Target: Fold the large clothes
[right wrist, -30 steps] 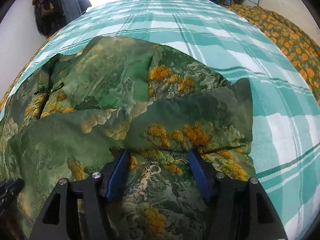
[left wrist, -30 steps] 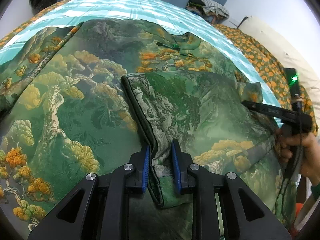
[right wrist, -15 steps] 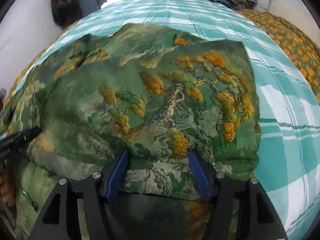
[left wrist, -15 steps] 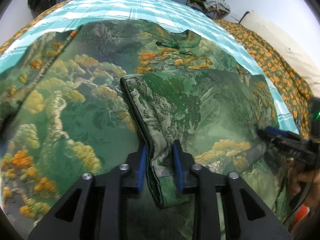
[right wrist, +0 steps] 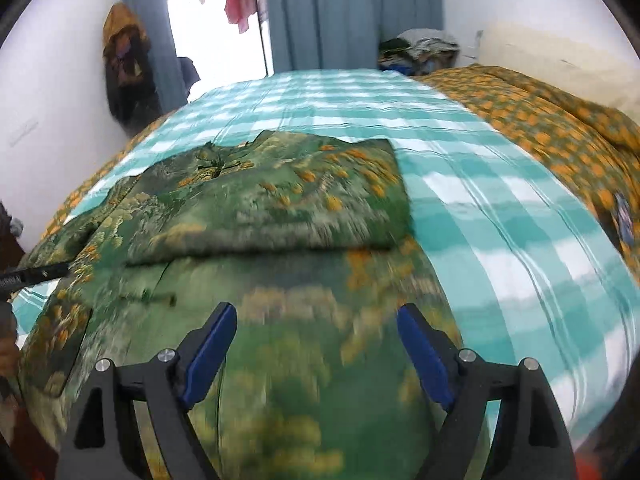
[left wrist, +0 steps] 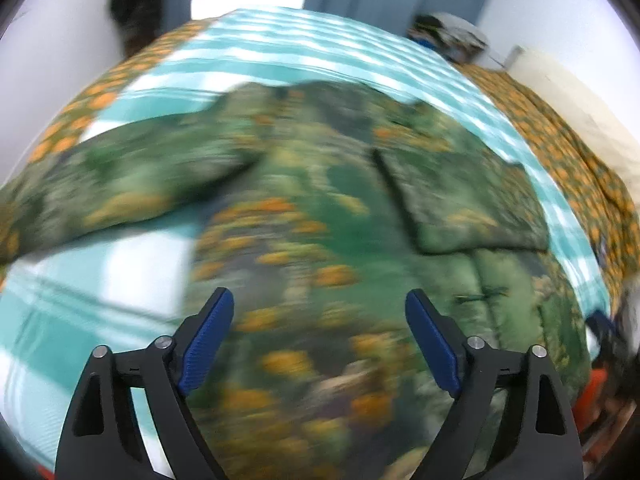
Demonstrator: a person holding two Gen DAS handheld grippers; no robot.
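Note:
A large green garment printed with orange trees lies spread on the bed, blurred in the left wrist view. One side panel is folded over onto its body, and a long sleeve stretches out to the left. My left gripper hovers above the cloth with its jaws opening wide and nothing between the blue pads. My right gripper also hangs over the garment's near part, jaws opening, nothing held. A dark finger of the left gripper shows at the left edge of the right wrist view.
The bed carries a teal and white checked sheet. An orange-flowered quilt lies along its right side. Blue curtains, a bright doorway and a pile of clothes stand at the far end. A coat hangs on the left wall.
Both grippers let go of the folded panel's edge, opened wide and pulled back and up. The panel now lies flat on the garment, farther from both cameras.

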